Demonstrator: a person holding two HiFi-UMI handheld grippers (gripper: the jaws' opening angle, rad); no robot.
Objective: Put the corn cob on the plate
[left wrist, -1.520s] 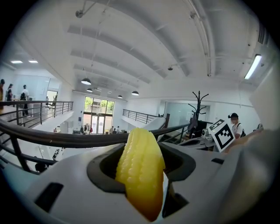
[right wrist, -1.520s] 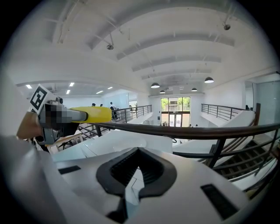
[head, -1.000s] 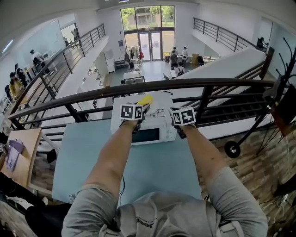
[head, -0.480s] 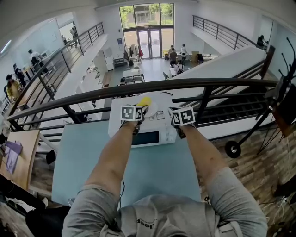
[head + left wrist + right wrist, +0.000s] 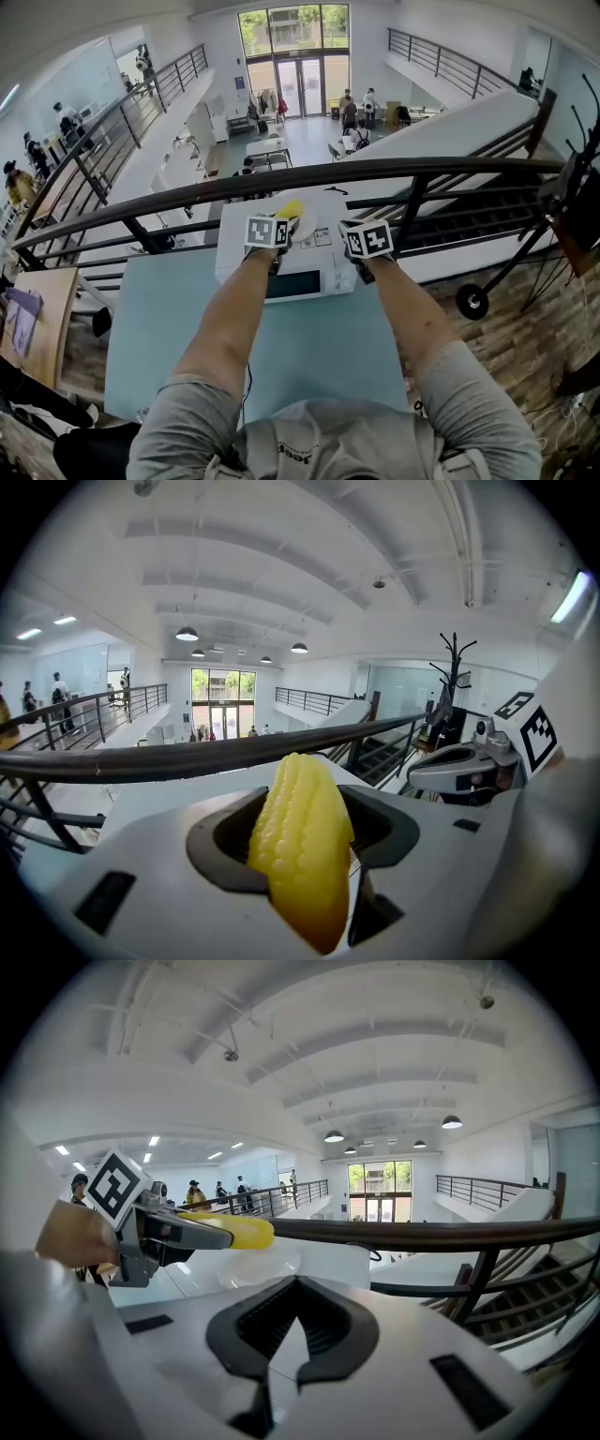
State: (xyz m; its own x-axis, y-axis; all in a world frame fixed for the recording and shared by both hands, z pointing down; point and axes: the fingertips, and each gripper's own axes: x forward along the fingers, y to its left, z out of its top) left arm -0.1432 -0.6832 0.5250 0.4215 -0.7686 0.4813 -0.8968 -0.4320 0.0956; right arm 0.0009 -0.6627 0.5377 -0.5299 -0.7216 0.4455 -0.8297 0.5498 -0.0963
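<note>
Over the plate (image 5: 281, 1262) on the microwave (image 5: 309, 274), corn in hand.
My left hand-held gripper (image 5: 305, 874) clenches the corn cob (image 5: 300, 822); my right hand-held gripper (image 5: 281, 1354) is closed, empty.

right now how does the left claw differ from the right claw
The white left claw clamps a yellow corn cob; the white right claw holds nothing. The left claw's jaws stand apart around the cob; the right claw's jaws meet. Both have black inner lining.

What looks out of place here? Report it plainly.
Nothing is spilled or damaged. The only oddity: the plate sits on top of the microwave, not the table. The left gripper holds the corn cob.
</note>
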